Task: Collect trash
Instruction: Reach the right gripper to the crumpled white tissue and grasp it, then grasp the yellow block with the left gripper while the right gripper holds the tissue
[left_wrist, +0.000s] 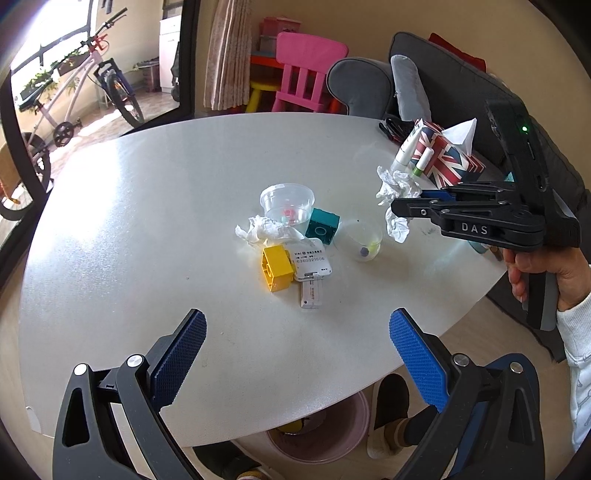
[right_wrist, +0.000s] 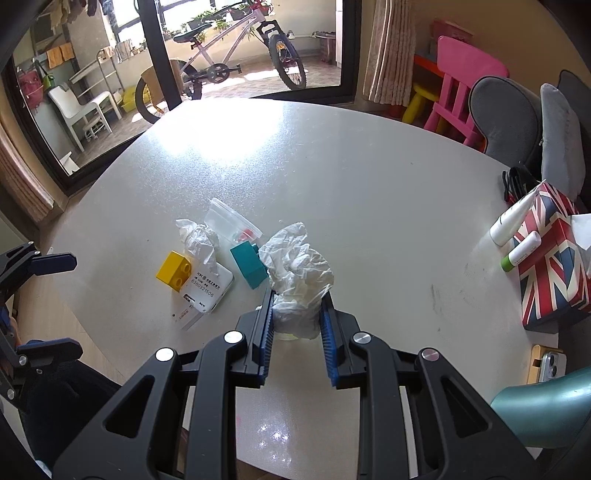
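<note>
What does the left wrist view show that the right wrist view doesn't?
Left wrist only: the pink bin under the table, a small clear cup, and the open left gripper.

Right wrist only: a phone at the table edge.

Both: the right gripper shut on a crumpled tissue, a second tissue, the yellow block, teal block and tissue box.

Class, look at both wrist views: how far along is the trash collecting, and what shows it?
Nothing looks finished yet. In hand: the right hand-held gripper is shut on a crumpled tissue, lifted off the table. Left to do: a second crumpled tissue lies beside the yellow block; the left hand-held gripper is open and empty.
</note>
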